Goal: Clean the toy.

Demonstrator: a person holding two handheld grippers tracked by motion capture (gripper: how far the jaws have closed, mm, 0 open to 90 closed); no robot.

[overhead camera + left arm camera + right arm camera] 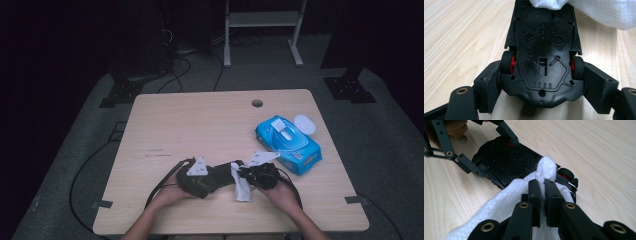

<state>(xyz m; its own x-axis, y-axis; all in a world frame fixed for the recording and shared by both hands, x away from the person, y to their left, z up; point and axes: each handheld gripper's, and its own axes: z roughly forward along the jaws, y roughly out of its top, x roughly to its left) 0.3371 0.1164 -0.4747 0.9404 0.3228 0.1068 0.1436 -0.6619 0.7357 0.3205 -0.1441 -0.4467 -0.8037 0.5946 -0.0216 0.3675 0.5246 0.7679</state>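
Right claw (pixel 542 185): clamped on a white wipe (pixel 506 202), pressed to the car's underside.
Left claw (pixel 541 82): grips the toy car (pixel 541 37) by its wheels, belly up, just over the tabletop (pixel 200 120).
Progress: wiping underway; most of the underside likely left.
Wipe pack (pixel 289 144): lid open, to the right.

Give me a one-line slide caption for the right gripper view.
Right gripper pinches a white wipe against the underside of a black toy car held by the left gripper.
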